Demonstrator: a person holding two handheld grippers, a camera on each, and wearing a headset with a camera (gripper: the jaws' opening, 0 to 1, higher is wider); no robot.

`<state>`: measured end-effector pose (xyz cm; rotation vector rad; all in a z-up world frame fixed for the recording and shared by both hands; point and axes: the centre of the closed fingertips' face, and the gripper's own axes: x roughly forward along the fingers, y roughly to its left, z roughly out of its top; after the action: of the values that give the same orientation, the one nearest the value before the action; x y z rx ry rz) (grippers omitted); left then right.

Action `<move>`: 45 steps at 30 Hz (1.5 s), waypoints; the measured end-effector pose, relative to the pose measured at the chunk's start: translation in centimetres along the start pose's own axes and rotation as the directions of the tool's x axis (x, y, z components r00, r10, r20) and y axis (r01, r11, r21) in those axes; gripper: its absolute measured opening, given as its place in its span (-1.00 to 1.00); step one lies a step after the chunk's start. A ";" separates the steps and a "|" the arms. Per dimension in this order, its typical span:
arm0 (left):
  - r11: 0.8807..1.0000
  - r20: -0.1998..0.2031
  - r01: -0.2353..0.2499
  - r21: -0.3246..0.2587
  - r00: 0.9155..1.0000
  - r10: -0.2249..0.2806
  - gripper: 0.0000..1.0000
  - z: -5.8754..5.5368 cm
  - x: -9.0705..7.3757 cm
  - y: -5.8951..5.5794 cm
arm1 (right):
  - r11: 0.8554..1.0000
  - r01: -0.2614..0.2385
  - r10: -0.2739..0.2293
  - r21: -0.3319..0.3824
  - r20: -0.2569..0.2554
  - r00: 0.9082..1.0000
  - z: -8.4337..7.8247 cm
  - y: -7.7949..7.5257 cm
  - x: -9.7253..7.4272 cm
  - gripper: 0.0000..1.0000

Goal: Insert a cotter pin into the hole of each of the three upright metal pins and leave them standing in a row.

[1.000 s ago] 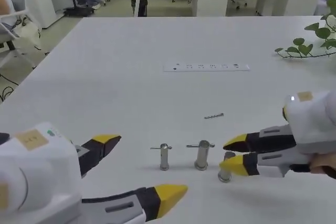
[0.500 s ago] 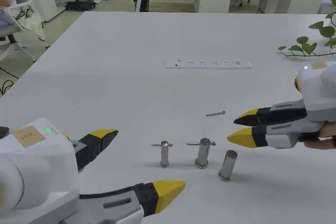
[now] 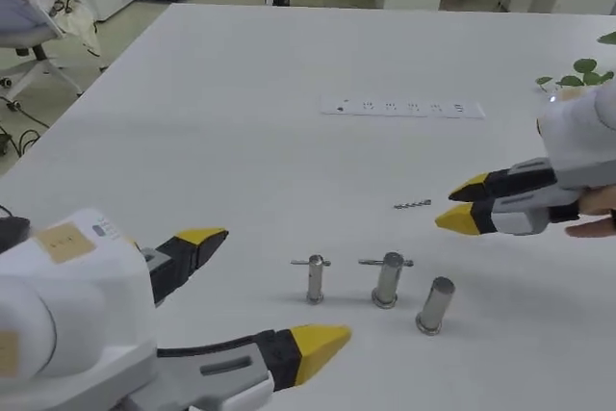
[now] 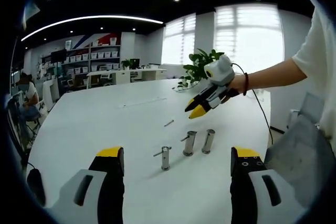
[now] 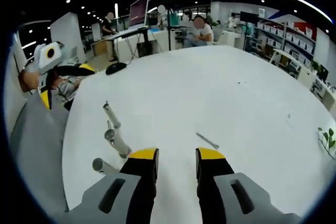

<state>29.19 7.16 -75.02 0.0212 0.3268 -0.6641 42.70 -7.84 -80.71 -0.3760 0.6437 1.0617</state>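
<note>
Hovering over the bench (image 3: pixel 241 93), the right claw (image 3: pixel 450 206) had its jaws narrowly parted and empty. The loose cotter pin (image 3: pixel 412 204) lay just ahead of its tips, probably the next pickup. The bare metal pin (image 3: pixel 435 305) stood near, below that claw. The left claw (image 3: pixel 279 286) gaped wide and empty, off to the side.

In the head view the left claw (image 3: pixel 279 286) runs off the bottom and left edges, and the right claw (image 3: pixel 452 206) and a plant (image 3: pixel 580 74) run off the right. The loose cotter pin (image 3: pixel 412 204) is too small to make out. In the right gripper view, the nearest metal pin (image 5: pixel 101 166) is partly hidden behind a jaw.
</note>
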 end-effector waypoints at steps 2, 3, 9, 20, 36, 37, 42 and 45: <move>1.000 0.000 -0.001 0.002 1.000 0.001 0.66 0.0 0.2 0.1 | 1.000 0.000 0.000 -0.010 -0.019 1.000 -0.2 -0.6 0.5 -0.43; 1.000 -0.004 -0.001 0.002 1.000 0.001 0.66 0.0 0.3 0.1 | 1.000 -0.001 0.000 -0.022 -0.028 1.000 -0.3 -0.8 0.7 -0.45; 1.000 -0.019 0.002 0.002 1.000 -0.002 0.66 -0.3 0.6 0.5 | 0.997 -0.008 0.002 -0.077 -0.080 0.997 -0.5 -1.9 2.2 -0.54; 1.000 -0.018 0.016 -0.015 1.000 -0.016 0.64 -0.6 0.9 0.5 | 0.992 -0.009 -0.010 -0.123 -0.145 0.989 -1.0 -4.2 4.5 -0.63; 1.000 -0.012 0.005 -0.011 1.000 -0.005 0.53 -1.1 1.1 1.0 | 0.980 -0.046 -0.002 -0.195 -0.238 0.971 -2.2 -5.7 6.0 -0.69; 1.000 -0.011 0.004 -0.011 1.000 -0.004 0.52 -1.1 1.1 1.0 | 0.979 -0.048 -0.001 -0.200 -0.239 0.971 -2.1 -5.8 6.1 -0.69; 1.000 -0.013 0.001 -0.007 1.000 -0.001 0.50 -1.2 1.2 1.0 | 0.973 -0.091 0.029 -0.212 -0.279 0.960 -2.2 -5.7 6.2 -0.73; 1.000 -0.012 0.002 -0.005 1.000 -0.002 0.49 -1.2 1.2 1.0 | 0.970 -0.118 0.048 -0.211 -0.312 0.949 -2.4 -5.7 6.2 -0.78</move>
<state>30.33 7.36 -76.60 0.0199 0.3406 -0.6655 49.10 -7.55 -86.73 -0.7280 0.8206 1.1738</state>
